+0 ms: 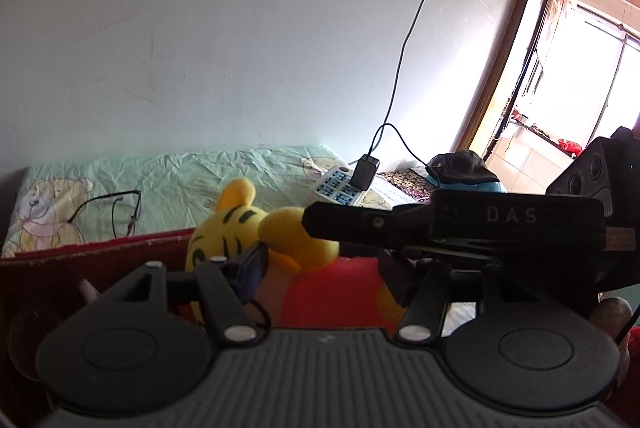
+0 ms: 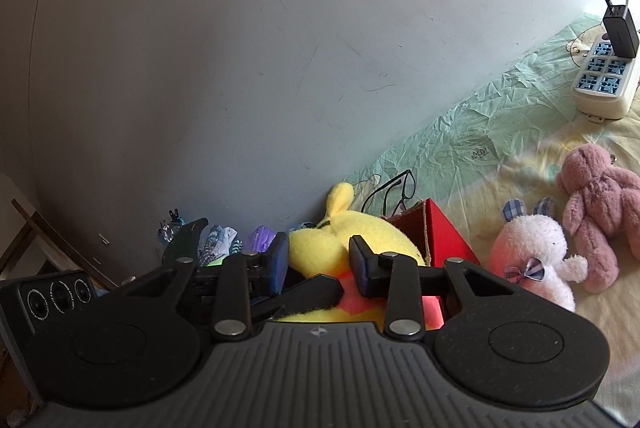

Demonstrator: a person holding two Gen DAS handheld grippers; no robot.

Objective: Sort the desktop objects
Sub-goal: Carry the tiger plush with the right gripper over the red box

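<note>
left wrist view, nearest first: the left gripper (image 1: 320, 268) has its jaws partly apart on either side of a yellow striped plush tiger (image 1: 256, 228) in a red top, the pads against its body. the right gripper (image 1: 460, 228) reaches in from the right over the same toy. the tiger sits at the red box (image 1: 100, 252), half over its wall; what else lies inside i cannot tell. behind the box, glasses (image 1: 120, 208) rest on the green cartoon-print sheet (image 1: 192, 172), and toward the sheet's far right edge a white power strip (image 1: 340, 184) carries a black charger (image 1: 364, 172).

right wrist view, the right gripper's jaws stand narrow with the tiger's yellow back between them; whether the pads press i cannot tell. only this view shows a white plush rabbit (image 2: 536, 260) and a pink plush bear (image 2: 600, 204) lying on the sheet right of the box, and small clutter (image 2: 224, 244) by the wall at the left.
</note>
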